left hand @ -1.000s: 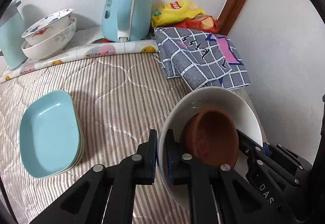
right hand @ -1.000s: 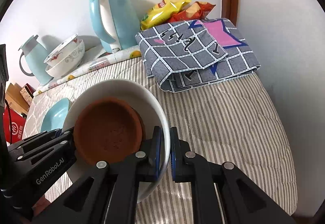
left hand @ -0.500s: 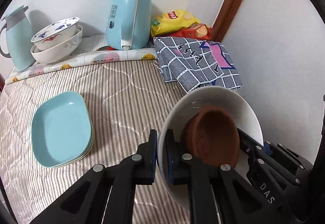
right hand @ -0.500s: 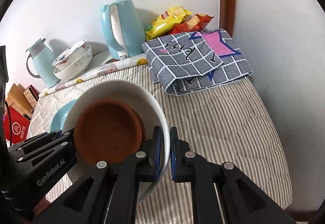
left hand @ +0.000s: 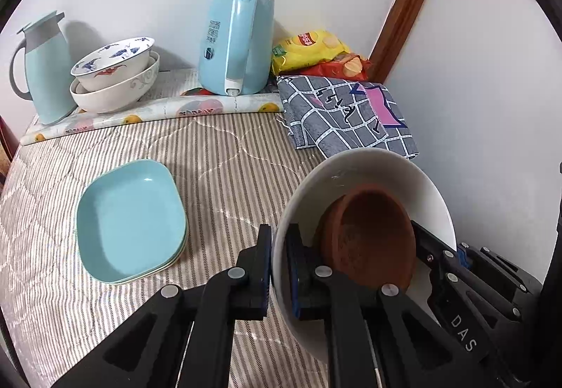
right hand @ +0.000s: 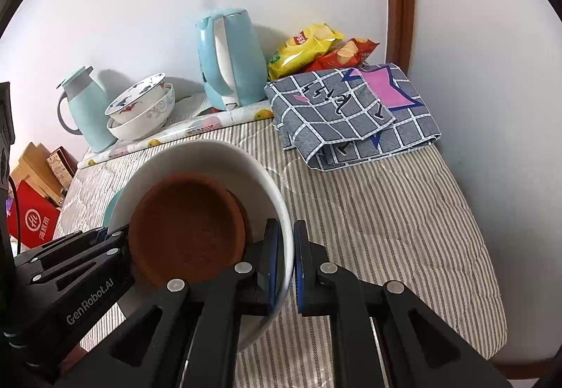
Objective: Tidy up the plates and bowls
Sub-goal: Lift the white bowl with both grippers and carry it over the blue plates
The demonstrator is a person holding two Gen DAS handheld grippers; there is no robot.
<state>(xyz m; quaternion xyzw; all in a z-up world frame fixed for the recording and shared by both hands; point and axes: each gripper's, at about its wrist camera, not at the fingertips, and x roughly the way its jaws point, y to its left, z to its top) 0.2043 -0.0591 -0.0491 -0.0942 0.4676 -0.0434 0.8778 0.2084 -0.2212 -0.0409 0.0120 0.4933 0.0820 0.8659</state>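
A large white bowl [left hand: 365,170] holds a smaller brown clay bowl [left hand: 368,240] and is lifted above the striped bed cover. My left gripper [left hand: 279,268] is shut on the white bowl's left rim. My right gripper [right hand: 288,265] is shut on its right rim [right hand: 286,222], with the brown bowl [right hand: 189,226] inside. The right gripper's body also shows in the left wrist view [left hand: 467,286]. A stack of light blue plates [left hand: 130,219] lies on the cover to the left. Two patterned white bowls [left hand: 112,75] are stacked at the back.
A blue kettle [left hand: 235,43] and a blue jug [left hand: 42,68] stand at the back on a fruit-print mat [left hand: 158,110]. A folded checked cloth [left hand: 347,114] and snack bags [left hand: 312,50] lie at the back right. The wall [left hand: 474,107] runs along the right.
Both grippers have pulled back and up with the white bowl. More of the back of the bed shows now, with the jug in view.
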